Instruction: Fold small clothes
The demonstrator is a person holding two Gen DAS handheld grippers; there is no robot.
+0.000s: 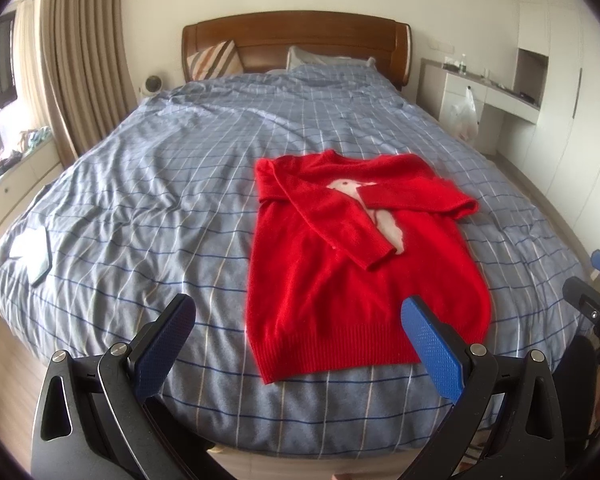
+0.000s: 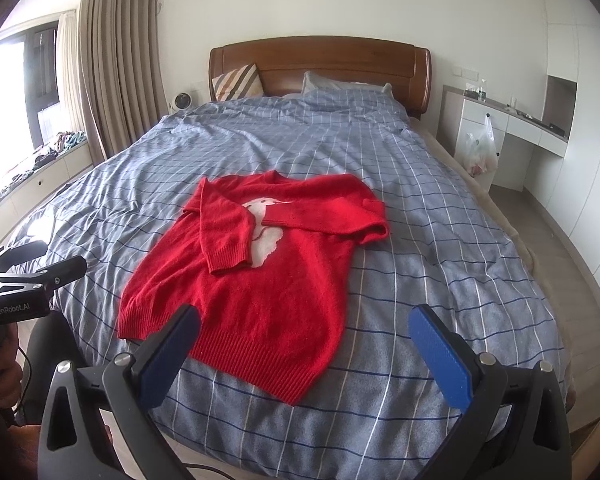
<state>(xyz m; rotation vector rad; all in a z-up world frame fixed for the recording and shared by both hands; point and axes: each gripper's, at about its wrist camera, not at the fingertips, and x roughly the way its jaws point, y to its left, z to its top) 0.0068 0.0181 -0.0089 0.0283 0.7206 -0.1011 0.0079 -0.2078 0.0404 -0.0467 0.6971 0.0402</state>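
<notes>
Nearest the cameras, both tools are seen at the foot of the bed. The left gripper [image 1: 298, 330] is held with its blue-padded fingers [image 1: 432, 344] spread wide apart and nothing between them; its right finger is seen in front of the hem corner of the garment, though contact cannot be judged. The right gripper [image 2: 304, 338] is likewise held with its fingers parted and empty, its left finger [image 2: 168, 354] showing before the hem.

Just beyond them, a small red knitted sweater [image 1: 352, 280] is laid flat, front up, on the blue-grey checked duvet cover [image 1: 160, 184] of the bed, on the near half and towards the right side in the left wrist view. A ribbed band is seen along the hem, which lies closest to the grippers, and the round neckline points towards the headboard. Both sleeves have been folded inward across the chest: one runs diagonally down over the front, its ribbed cuff ending near the middle, and the other lies across the upper part from the opposite shoulder. A white figure knitted into the chest [image 2: 266, 236] is partly covered by the sleeves. The fabric looks soft and slightly fuzzy, with few wrinkles.

Farther off, a striped cushion [image 2: 238, 82] and a pale pillow [image 2: 328, 80] are propped against a curved brown wooden headboard [image 2: 320, 60].
</notes>
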